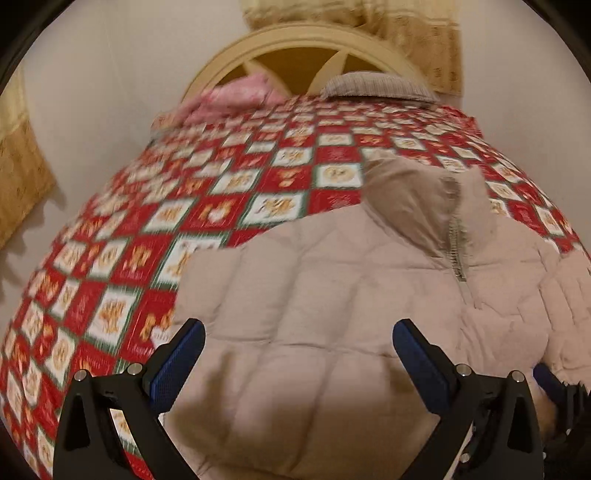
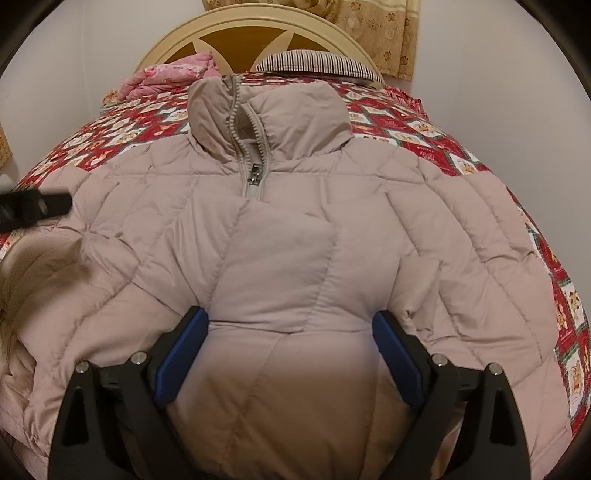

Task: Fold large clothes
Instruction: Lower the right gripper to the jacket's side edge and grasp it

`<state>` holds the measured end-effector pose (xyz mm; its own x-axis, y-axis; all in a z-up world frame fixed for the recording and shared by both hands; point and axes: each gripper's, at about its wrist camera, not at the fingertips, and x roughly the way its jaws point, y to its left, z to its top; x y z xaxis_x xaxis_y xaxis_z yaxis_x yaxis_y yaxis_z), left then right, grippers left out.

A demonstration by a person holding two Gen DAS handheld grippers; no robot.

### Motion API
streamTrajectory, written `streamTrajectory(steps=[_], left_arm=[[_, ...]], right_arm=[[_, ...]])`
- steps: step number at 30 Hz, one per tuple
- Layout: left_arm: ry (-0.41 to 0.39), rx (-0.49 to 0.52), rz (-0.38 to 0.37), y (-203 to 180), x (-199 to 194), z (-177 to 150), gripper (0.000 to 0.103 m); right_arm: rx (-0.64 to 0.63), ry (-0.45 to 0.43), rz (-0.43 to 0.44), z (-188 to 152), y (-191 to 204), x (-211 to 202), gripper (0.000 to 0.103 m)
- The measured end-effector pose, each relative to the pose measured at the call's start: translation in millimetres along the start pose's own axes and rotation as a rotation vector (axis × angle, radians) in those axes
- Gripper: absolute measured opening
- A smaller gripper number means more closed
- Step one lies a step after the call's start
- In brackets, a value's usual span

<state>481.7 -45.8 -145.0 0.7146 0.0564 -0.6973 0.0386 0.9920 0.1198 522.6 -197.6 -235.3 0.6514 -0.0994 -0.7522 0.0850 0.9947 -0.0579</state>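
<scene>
A beige quilted puffer jacket (image 2: 295, 229) lies front up on the bed, collar toward the headboard, zipper partly open at the neck. A sleeve is folded across its chest. My right gripper (image 2: 291, 325) is open, its blue pads on either side of the folded fabric low on the jacket. My left gripper (image 1: 299, 336) is open above the jacket's left side (image 1: 314, 295); nothing is between its pads. The left gripper also shows as a dark shape at the left edge of the right wrist view (image 2: 33, 208).
The bed has a red and white patchwork cover (image 1: 147, 229). A pink bundle (image 2: 173, 74) and a striped pillow (image 2: 317, 64) lie by the cream headboard (image 2: 258, 22). A gold curtain (image 2: 380, 26) hangs behind. Fur trim (image 2: 26, 280) shows at the jacket's left.
</scene>
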Motion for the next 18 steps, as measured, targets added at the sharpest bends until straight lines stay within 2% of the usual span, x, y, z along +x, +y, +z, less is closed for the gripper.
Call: streamTrajectory(steps=[4,7,10,12,13,16,18], left_arm=[[0.061,0.069,0.091,-14.0,40.4,-21.4,0.102],[0.035,0.022,0.039,-5.7,45.5,-30.5,0.102],[0.019,0.018,0.041,-6.5,45.3,-32.1,0.102],[0.014,0.014,0.041,-6.7,45.2,-32.3,0.102],[0.012,0.012,0.039,-6.1,45.0,-32.5,0.102],[0.008,0.004,0.039,-5.1,44.8,-32.6,0.102],[0.007,-0.001,0.035,-4.6,43.9,-33.2,0.102]], right_arm=[[0.021,-0.006,0.026,-0.2,-3.2,-1.7,0.093],[0.038,-0.010,0.057,0.3,-6.8,-3.8,0.094],[0.073,0.015,0.115,7.5,-15.0,-6.8,0.094],[0.112,0.040,0.168,24.2,-22.7,-14.1,0.094],[0.124,0.024,0.189,35.2,-25.9,-20.5,0.094],[0.060,-0.075,0.138,90.8,-30.0,-32.2,0.098],[0.080,-0.084,0.108,125.9,-38.9,-20.8,0.098]])
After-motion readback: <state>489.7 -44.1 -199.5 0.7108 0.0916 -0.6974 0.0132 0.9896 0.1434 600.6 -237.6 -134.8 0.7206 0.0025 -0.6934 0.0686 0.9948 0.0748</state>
